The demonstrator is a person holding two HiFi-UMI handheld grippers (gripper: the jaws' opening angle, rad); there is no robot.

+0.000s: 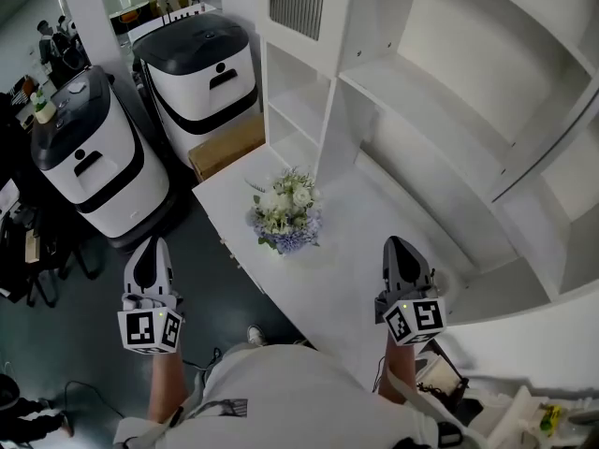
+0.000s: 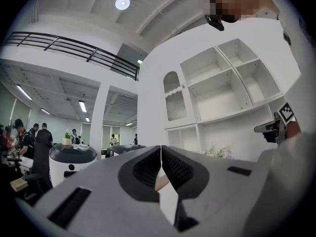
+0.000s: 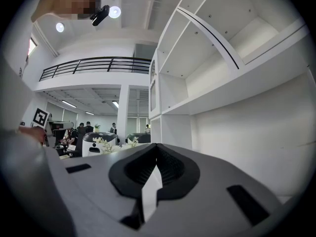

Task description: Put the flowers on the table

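A small bouquet of white and pale purple flowers [image 1: 285, 211] lies on the white table [image 1: 348, 251], near its left edge. It also shows far off as the bouquet [image 2: 220, 152] in the left gripper view and the bouquet [image 3: 116, 144] in the right gripper view. My left gripper [image 1: 150, 251] hangs over the dark floor, left of the table and nearer to me than the flowers. My right gripper [image 1: 398, 249] is above the table, to the right of the bouquet. Both grippers are shut and hold nothing, as the left gripper [image 2: 161, 154] and the right gripper [image 3: 157, 154] show in their own views.
A white shelf unit [image 1: 421, 92] rises behind and to the right of the table. Two white and black machines [image 1: 89, 152] [image 1: 201, 64] stand on the floor at the left, with a cardboard box [image 1: 227, 145] beside the table's far end. People stand at the far left.
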